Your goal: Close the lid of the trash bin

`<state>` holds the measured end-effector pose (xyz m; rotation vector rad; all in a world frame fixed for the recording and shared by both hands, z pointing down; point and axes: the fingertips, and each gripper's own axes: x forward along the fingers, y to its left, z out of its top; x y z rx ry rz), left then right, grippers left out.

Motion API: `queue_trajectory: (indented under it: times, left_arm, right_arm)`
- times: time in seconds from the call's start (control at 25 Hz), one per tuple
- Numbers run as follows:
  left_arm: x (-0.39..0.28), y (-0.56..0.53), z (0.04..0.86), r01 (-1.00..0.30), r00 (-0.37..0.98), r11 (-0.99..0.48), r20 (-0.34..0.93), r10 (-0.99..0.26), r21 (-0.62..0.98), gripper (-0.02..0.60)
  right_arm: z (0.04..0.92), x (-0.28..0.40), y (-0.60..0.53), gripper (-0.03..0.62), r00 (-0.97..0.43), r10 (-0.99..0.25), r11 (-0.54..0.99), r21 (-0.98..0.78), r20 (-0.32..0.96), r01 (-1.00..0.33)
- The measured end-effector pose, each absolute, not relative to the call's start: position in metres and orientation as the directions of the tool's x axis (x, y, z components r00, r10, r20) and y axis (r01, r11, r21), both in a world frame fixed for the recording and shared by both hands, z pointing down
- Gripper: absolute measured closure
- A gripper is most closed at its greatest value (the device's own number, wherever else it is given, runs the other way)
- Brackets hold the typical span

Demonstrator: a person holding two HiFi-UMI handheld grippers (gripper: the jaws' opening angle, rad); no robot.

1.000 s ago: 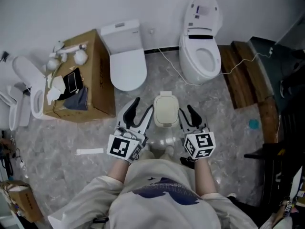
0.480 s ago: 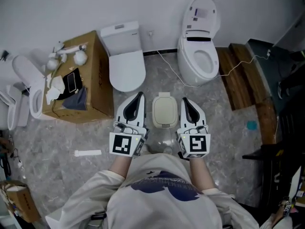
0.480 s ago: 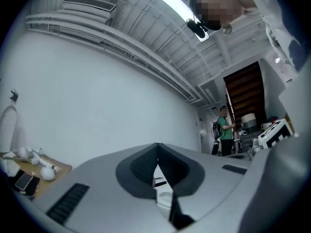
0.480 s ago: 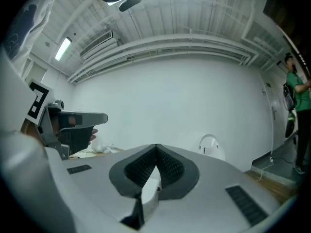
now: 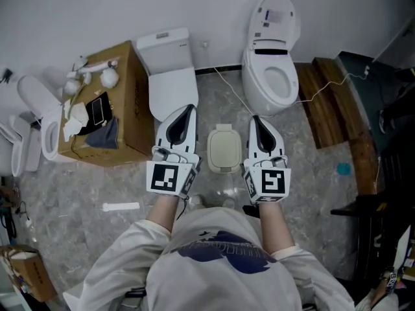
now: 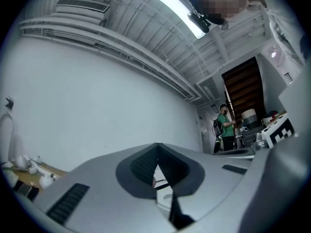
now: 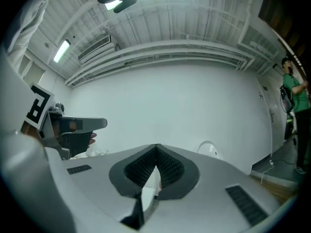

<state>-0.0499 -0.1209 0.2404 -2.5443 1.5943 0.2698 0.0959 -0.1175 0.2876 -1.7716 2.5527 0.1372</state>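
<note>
1. Trash bin (image 5: 225,149): a small cream plastic bin with rounded corners. It stands on the floor between the two grippers, with its lid down flat, so its contents are hidden.
2. The brown cardboard box (image 5: 142,109), left of the left gripper, is open-topped and holds white lumps, a flat black item and a dark blue cloth.
3. The left gripper (image 5: 188,111) and right gripper (image 5: 255,120) both have their jaws pressed together, with nothing between them.
4. Open grey marbled floor (image 5: 78,186) lies left of and behind the left gripper.
5. Beyond the left gripper stands a glossy white toilet with its lid shut (image 5: 172,86). Beyond the right gripper is a white toilet with its lid raised (image 5: 272,76).
</note>
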Motion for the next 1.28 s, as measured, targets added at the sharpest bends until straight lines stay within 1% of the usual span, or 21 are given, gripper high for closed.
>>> queue_trajectory:
  times: [0.44, 1.28]
  left_arm:
    - [-0.043, -0.114, 0.248, -0.9, 0.428, -0.437, -0.196, -0.882, -0.002, 0.583]
    - [-0.057, -0.115, 0.257, -0.91, 0.408, -0.415, -0.17, -0.897, 0.001, 0.583]
  right_arm:
    - [0.287, 0.103, -0.112, 0.586, -0.331, -0.94, 0.328, 0.042, -0.081, -0.944]
    - [0.28, 0.093, -0.111, 0.588, -0.351, -0.932, 0.346, 0.066, -0.092, -0.936]
